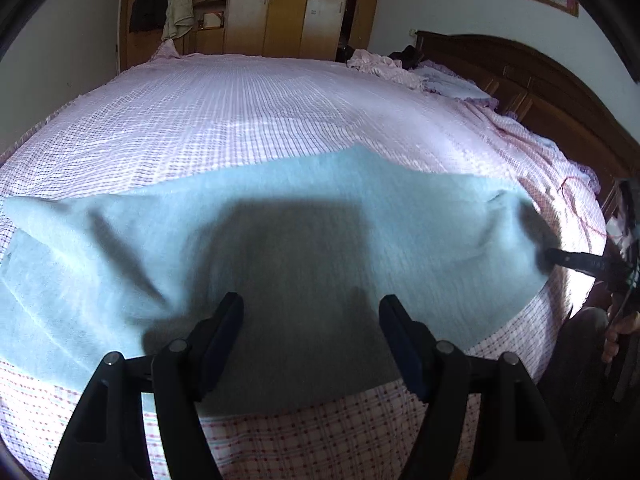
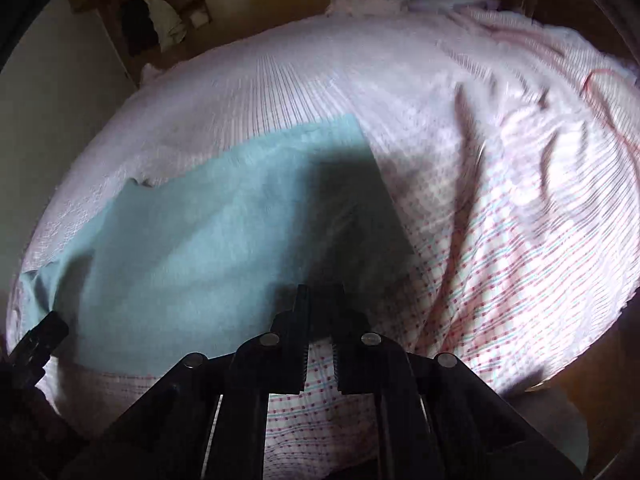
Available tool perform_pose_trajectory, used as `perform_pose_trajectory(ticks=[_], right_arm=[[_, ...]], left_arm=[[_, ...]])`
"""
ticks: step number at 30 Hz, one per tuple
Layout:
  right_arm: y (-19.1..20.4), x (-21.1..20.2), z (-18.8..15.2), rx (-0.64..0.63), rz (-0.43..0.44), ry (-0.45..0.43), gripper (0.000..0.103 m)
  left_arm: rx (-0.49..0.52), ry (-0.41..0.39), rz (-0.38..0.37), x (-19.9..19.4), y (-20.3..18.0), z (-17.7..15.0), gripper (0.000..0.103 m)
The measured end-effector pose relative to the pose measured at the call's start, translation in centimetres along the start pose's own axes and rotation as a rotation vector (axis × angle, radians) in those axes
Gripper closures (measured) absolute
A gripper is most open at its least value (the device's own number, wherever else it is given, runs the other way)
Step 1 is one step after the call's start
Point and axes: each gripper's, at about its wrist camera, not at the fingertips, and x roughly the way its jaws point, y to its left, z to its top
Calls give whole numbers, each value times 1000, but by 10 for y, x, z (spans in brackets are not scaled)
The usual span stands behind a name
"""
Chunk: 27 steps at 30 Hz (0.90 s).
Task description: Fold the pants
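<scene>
The light blue pants (image 1: 280,240) lie spread flat across the near part of the bed; they also show in the right wrist view (image 2: 192,248). My left gripper (image 1: 312,312) is open, its fingers hovering over the near edge of the pants, holding nothing. My right gripper (image 2: 320,300) has its jaws nearly closed, a narrow gap between them, at the pants' near right edge; whether it pinches cloth I cannot tell. It shows in the left wrist view (image 1: 560,258) at the pants' right edge.
The bed has a pink checked sheet (image 1: 280,104). Crumpled pink bedding (image 1: 384,68) lies at the far end by the dark wooden headboard (image 1: 540,92). A wooden wardrobe (image 1: 280,4) stands behind. The sheet is wrinkled at the right (image 2: 500,160).
</scene>
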Motion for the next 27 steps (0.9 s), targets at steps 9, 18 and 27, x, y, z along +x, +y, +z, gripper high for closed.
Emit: perform_pose_trajectory(ticks=[9,18,27], right_arm=[[157,-65,6,-300,204,-122,83],[372,-42,-50,-709,567,-58,83],[502,31,-118,-1099,496,-98,83]], left_arm=[[-12,-19,91,-47,47,13,29],[-193,13,268,-95,169,-15,28],[-485,27,327,-112,270,-58,28]])
